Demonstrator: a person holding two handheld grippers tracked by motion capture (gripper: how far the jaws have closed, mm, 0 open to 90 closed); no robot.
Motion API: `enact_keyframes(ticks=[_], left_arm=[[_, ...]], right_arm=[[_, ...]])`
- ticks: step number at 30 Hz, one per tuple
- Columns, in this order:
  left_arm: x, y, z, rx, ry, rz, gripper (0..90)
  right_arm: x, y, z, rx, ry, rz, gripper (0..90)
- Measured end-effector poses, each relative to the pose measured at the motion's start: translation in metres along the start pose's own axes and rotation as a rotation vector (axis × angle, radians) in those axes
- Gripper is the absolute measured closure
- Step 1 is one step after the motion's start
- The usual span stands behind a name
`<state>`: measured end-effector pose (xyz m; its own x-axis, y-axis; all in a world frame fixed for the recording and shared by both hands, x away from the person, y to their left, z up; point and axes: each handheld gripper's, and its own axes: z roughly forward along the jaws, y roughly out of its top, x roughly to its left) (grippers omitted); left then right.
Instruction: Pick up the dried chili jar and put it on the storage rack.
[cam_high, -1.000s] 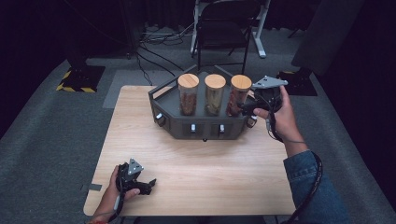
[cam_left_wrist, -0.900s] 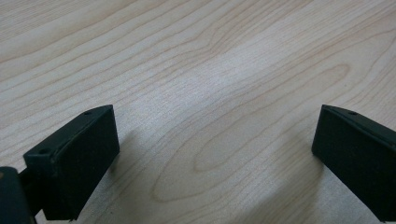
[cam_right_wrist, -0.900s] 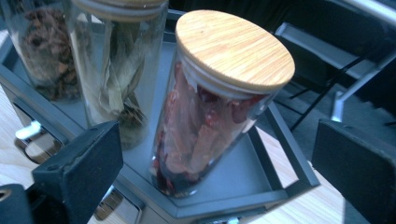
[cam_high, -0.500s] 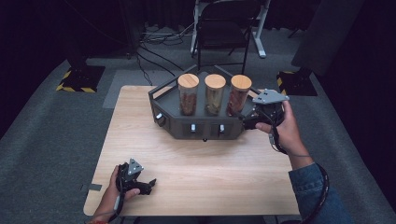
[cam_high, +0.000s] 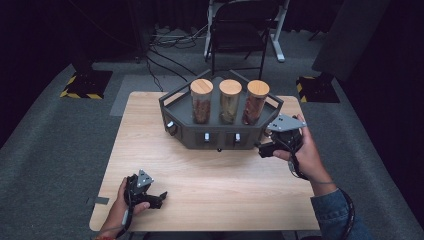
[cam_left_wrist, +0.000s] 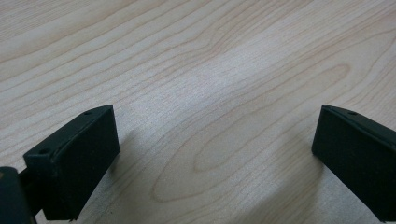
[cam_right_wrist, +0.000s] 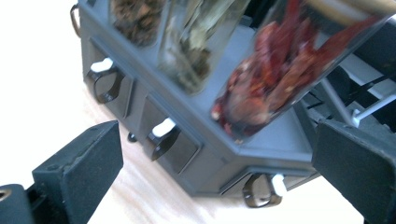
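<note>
A dark grey rack (cam_high: 186, 118) stands at the back middle of the wooden table (cam_high: 210, 185). It carries three glass jars with wooden lids: left jar (cam_high: 201, 101), middle jar (cam_high: 230, 101), right jar (cam_high: 255, 102) holding red dried pieces (cam_right_wrist: 275, 74). Small drawers with white-tipped handles (cam_right_wrist: 164, 133) line the rack's front. My right gripper (cam_high: 264, 146) hovers open just off the rack's right front corner, jaws wide apart with nothing between them. My left gripper (cam_high: 159, 197) rests open near the table's front left, over bare wood (cam_left_wrist: 210, 116).
A black chair (cam_high: 239, 30) and a white frame stand behind the table. Grey carpet surrounds it, with black-and-yellow striped blocks (cam_high: 82, 82) at back left and back right. Bare tabletop stretches between the two grippers.
My right gripper has dropped from beside the right jar's top and come toward the front, now low at the rack's right front corner. The left gripper has stayed put.
</note>
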<state>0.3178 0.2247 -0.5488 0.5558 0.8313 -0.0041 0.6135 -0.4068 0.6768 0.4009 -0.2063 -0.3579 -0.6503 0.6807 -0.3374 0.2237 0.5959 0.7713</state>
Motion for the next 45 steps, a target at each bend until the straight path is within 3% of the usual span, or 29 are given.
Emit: enact_keyframes(ticks=[13,19,27,45], left_arm=[[0.0,0.0,0.0,-0.001,0.001,-0.001,0.6],[0.0,0.0,0.0,-0.001,0.002,-0.001,0.6],[0.0,0.0,0.0,0.0,0.003,-0.002,0.6],[0.0,0.0,0.0,-0.001,0.003,-0.003,0.6]], right_arm=[[0.02,-0.027,0.0,0.038,0.017,-0.024,1.8],[0.032,-0.045,0.001,0.086,0.038,-0.046,1.9],[0.039,-0.067,0.004,0.086,0.035,-0.03,1.8],[0.044,-0.123,0.018,0.183,0.027,0.019,1.9]])
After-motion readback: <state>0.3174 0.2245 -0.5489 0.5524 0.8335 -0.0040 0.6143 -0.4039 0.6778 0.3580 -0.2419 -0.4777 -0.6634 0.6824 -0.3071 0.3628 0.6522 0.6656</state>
